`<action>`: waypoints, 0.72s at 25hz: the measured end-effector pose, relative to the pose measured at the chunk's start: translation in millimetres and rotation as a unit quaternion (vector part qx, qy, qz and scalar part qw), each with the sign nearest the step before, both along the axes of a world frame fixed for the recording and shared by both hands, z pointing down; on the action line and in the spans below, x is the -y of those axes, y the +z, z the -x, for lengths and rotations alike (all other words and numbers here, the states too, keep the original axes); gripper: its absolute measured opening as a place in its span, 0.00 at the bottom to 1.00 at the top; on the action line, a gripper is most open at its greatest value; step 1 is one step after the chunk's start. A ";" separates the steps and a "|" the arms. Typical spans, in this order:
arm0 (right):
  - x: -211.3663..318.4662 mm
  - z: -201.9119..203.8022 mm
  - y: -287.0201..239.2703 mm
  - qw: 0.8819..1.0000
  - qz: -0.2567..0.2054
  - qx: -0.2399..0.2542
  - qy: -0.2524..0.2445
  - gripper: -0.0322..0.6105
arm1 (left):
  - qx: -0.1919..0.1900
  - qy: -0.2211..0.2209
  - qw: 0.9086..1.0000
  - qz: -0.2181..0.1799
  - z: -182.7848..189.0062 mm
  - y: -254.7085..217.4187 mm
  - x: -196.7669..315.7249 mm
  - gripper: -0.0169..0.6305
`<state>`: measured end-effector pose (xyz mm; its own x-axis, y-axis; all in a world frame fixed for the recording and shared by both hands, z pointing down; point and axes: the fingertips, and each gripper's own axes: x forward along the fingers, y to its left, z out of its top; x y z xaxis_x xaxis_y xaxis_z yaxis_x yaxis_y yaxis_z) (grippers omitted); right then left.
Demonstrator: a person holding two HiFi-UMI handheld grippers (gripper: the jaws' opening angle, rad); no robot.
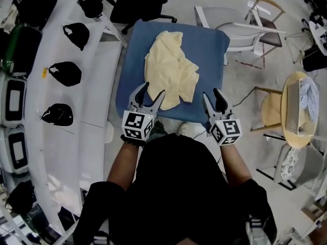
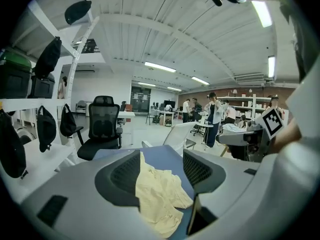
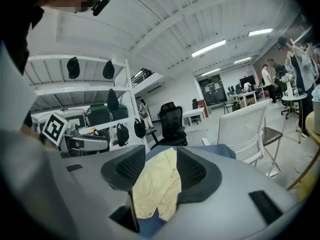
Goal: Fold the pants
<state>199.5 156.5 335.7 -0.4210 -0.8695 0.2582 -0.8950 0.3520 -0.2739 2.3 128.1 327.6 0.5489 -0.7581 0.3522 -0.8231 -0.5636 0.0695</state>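
Person: stands at the near edge of the table (image 1: pixel 209 50) in a black top, both forearms stretched forward, one gripper in each hand
Left gripper (image 1: pixel 153 89): over the near left part of the table, pointing away from the person; its own view shows the jaws wide apart with nothing pressed between the pads; in the head view its tips lie over the near hem of the pants (image 1: pixel 168 65), and I cannot tell whether they touch the cloth
Right gripper (image 1: pixel 212 94): about level with the left one, over the bare blue surface by the near right corner, just right of the pants and apart from them; jaws apart in its own view, nothing gripped, the pants showing through the gap farther ahead
Table: squarish top with a blue covering and rounded corners
Pants: pale yellow, lying crumpled and unfolded on the middle of the blue top, running from near the far edge down to the near left part, wrinkled, with one flap spread toward the right
Shelf unit (image 1: pixel 97 70): white, curving along the left side of the table, with black bags (image 1: pixel 65 73) set on it in a row
Office chair (image 1: pixel 138 4): black, just beyond the table's far edge
White chair (image 1: pixel 240 32): beyond the far right corner
People (image 2: pixel 215 111): several stand among desks at the far end of the room, seen in the left gripper view
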 end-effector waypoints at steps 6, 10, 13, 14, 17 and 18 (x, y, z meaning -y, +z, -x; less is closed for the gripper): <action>18.3 15.2 16.2 1.000 0.022 -0.009 0.014 0.31 | 0.007 0.047 0.999 0.017 -17.0 21.2 27.8 0.43; 30.3 23.4 32.3 0.998 0.046 -0.018 0.035 0.29 | 0.016 0.089 0.995 0.048 -25.7 46.8 49.6 0.42; 39.7 30.2 53.3 0.996 0.074 -0.023 0.045 0.28 | 0.028 0.117 0.991 0.066 -33.1 63.8 74.0 0.42; 42.7 33.2 62.6 0.995 0.084 -0.024 0.045 0.28 | 0.035 0.126 0.989 0.071 -36.1 70.4 83.8 0.42; 47.9 41.8 94.3 0.991 0.121 -0.025 0.045 0.28 | 0.061 0.155 0.982 0.084 -49.0 95.7 109.3 0.42; 47.4 44.8 105.1 0.989 0.137 -0.024 0.047 0.28 | 0.071 0.166 0.979 0.092 -53.4 106.1 114.1 0.42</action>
